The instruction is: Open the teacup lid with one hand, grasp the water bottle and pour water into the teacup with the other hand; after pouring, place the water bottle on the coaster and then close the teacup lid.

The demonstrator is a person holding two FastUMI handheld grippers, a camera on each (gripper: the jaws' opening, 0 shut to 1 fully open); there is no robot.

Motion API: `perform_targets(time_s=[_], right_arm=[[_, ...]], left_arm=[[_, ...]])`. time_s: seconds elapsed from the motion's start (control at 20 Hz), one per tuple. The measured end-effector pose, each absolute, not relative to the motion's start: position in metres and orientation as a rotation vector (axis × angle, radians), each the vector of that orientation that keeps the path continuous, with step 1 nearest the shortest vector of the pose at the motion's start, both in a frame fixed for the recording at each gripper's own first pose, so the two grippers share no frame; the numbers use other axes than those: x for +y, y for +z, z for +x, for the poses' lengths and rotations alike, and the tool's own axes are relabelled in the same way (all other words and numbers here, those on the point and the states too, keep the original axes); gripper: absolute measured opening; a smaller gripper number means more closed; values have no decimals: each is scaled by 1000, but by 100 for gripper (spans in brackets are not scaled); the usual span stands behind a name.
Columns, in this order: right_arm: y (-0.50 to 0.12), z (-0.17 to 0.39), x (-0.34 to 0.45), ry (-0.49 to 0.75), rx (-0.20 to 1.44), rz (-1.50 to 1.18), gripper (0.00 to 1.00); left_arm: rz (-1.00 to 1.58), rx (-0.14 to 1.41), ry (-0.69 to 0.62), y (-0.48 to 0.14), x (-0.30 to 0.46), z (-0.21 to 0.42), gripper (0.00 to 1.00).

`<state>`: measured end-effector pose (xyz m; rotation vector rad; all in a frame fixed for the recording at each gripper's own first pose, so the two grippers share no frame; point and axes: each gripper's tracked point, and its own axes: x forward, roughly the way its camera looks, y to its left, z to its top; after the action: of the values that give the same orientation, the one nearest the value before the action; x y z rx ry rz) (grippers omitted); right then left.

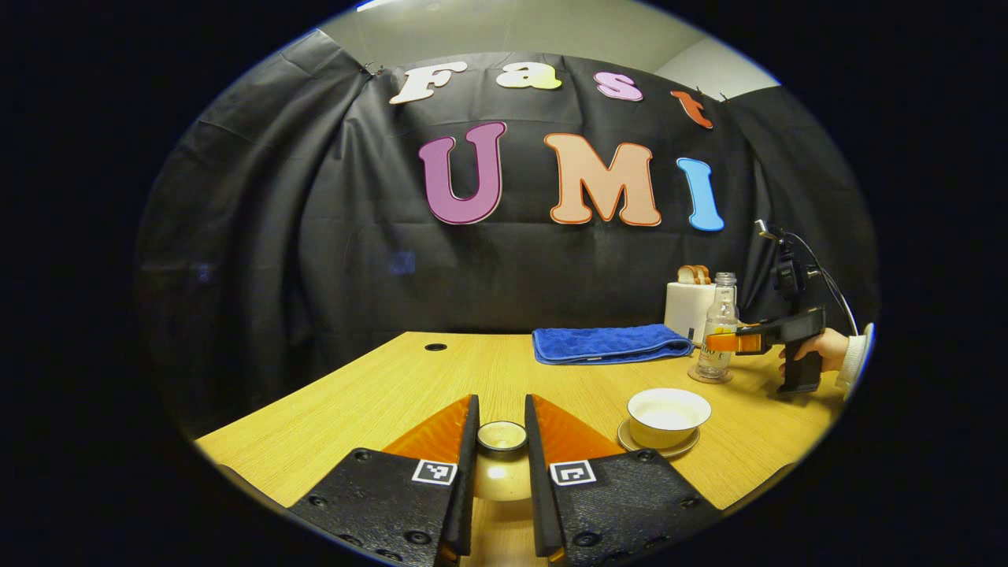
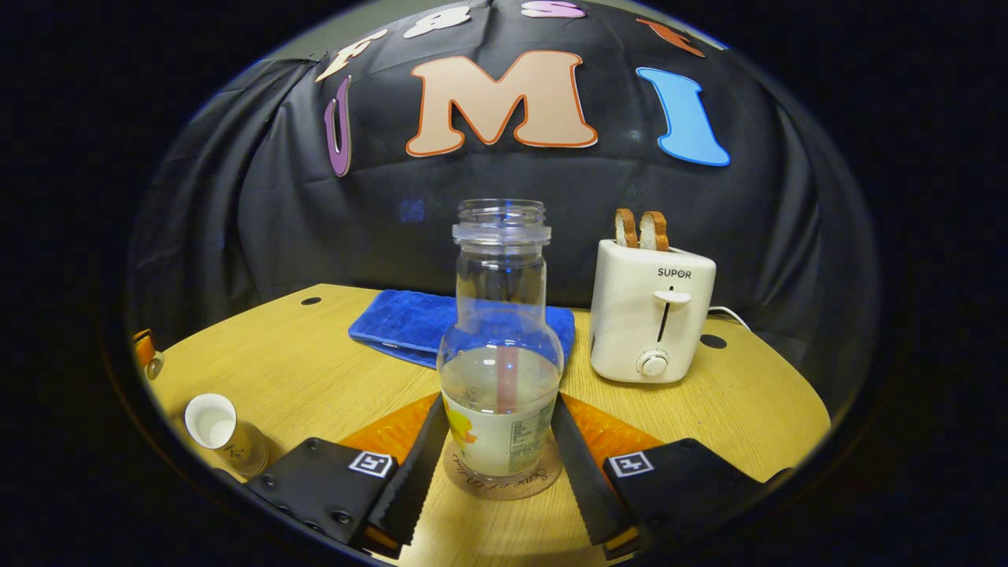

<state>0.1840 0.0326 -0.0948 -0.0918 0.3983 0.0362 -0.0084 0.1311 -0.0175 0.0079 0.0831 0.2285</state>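
**Two grippers, lid held, bottle on coaster**

Two fingers of the left gripper (image 1: 502,465) in the left gripper view close narrowly on the lid (image 1: 502,453), pressing it from both sides, above the table (image 1: 378,394). Just right of them the teacup (image 1: 668,416) stands open on its saucer (image 1: 660,449), whitish inside. Farther right the bottle (image 1: 718,331) stands on the coaster (image 1: 710,376), uncapped. The right gripper (image 1: 720,343), held by a hand (image 1: 823,352) in a pale sleeve, reaches the bottle at mid-height. Behind lie a blue towel (image 1: 606,343) and a toaster (image 1: 687,307) with bread.

In the right gripper view the bottle (image 2: 501,346) stands upright on the coaster (image 2: 504,476), partly filled with clear water. The right gripper (image 2: 501,465) has its fingers (image 2: 413,465) either side of the bottle's base, close to it; I cannot tell whether they press it. The towel (image 2: 402,324) lies behind, the toaster (image 2: 652,311) to the right with two slices in its slots. At the far left edge the teacup (image 2: 214,425) shows, open.
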Motion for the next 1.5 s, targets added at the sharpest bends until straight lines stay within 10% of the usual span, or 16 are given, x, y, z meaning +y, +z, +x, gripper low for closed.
perform_targets(time_s=[0.5, 1.5], right_arm=[[-72, 165, 30, 50, 342, -91, 96], [-53, 44, 9, 130, 246, -66, 91]], left_arm=[[-1, 85, 209, -18, 123, -7, 28], [13, 75, 57, 2, 26, 56, 28]])
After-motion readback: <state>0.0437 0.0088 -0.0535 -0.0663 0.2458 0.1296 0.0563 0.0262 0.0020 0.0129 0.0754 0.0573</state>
